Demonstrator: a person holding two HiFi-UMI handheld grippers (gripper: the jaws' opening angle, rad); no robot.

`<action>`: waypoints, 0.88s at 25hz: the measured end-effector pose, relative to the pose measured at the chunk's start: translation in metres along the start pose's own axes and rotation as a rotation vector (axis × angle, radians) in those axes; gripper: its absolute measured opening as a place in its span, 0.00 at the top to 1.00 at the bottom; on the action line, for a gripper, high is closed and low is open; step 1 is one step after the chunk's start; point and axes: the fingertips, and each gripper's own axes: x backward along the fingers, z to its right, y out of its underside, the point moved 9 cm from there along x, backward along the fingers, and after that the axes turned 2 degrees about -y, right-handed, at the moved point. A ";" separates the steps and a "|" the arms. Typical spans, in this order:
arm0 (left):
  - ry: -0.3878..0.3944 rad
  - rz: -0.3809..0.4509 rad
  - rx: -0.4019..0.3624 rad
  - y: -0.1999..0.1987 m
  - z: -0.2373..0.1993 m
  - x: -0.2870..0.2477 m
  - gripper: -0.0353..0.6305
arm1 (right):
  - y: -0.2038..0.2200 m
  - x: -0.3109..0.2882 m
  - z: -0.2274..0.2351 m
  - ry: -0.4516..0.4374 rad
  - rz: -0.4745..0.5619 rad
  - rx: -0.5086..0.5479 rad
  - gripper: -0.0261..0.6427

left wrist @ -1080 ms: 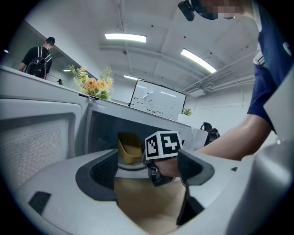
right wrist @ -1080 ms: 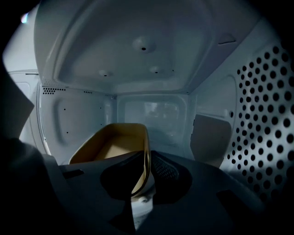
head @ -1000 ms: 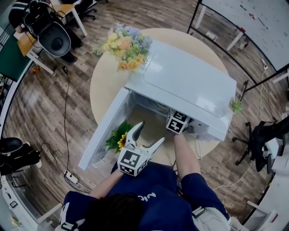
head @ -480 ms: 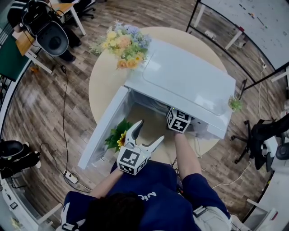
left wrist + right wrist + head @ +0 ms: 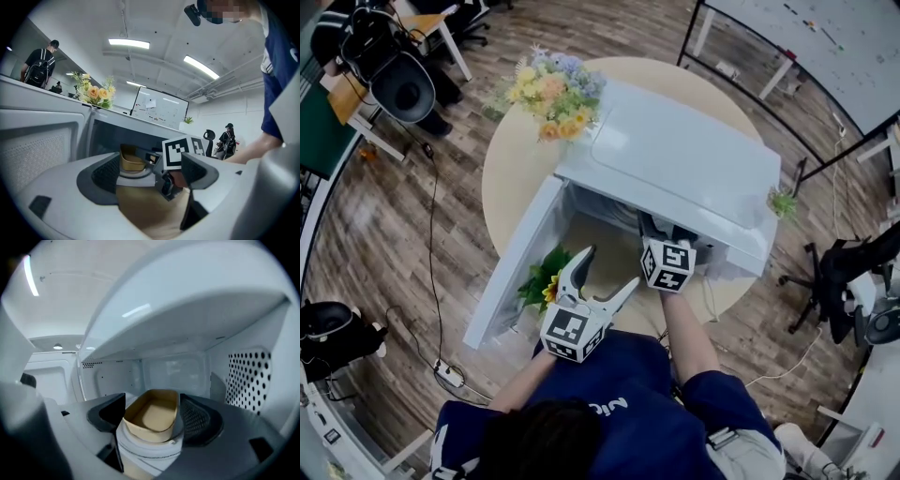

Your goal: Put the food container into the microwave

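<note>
Tan oval paper food container (image 5: 151, 420) sits inside white microwave (image 5: 675, 159), on its white turntable (image 5: 147, 448). Right gripper (image 5: 152, 412) at the oven mouth: jaws just opened, wide apart, container between them, unpressed. Left gripper (image 5: 612, 269) hovers outside beside open door (image 5: 516, 272), jaws apart, empty.

Microwave (image 5: 675, 159): smooth, glossy white casing. Food container (image 5: 152, 420): matt tan, paper-like. Floor (image 5: 384, 234): wood planks, slight sheen.

A round tan table (image 5: 511, 178) carries the open white microwave (image 5: 675, 159) and a flower bouquet (image 5: 548, 89) beside it
</note>
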 end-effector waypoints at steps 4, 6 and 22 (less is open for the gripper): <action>0.001 0.013 -0.002 -0.001 0.002 0.004 0.35 | -0.008 0.018 -0.011 -0.047 0.031 0.051 0.44; 0.001 0.021 -0.003 -0.002 0.003 0.006 0.35 | -0.012 0.027 -0.016 -0.057 0.050 0.050 0.45; -0.003 0.012 -0.012 0.010 0.003 0.023 0.35 | -0.003 0.112 -0.032 -0.028 0.072 0.057 0.46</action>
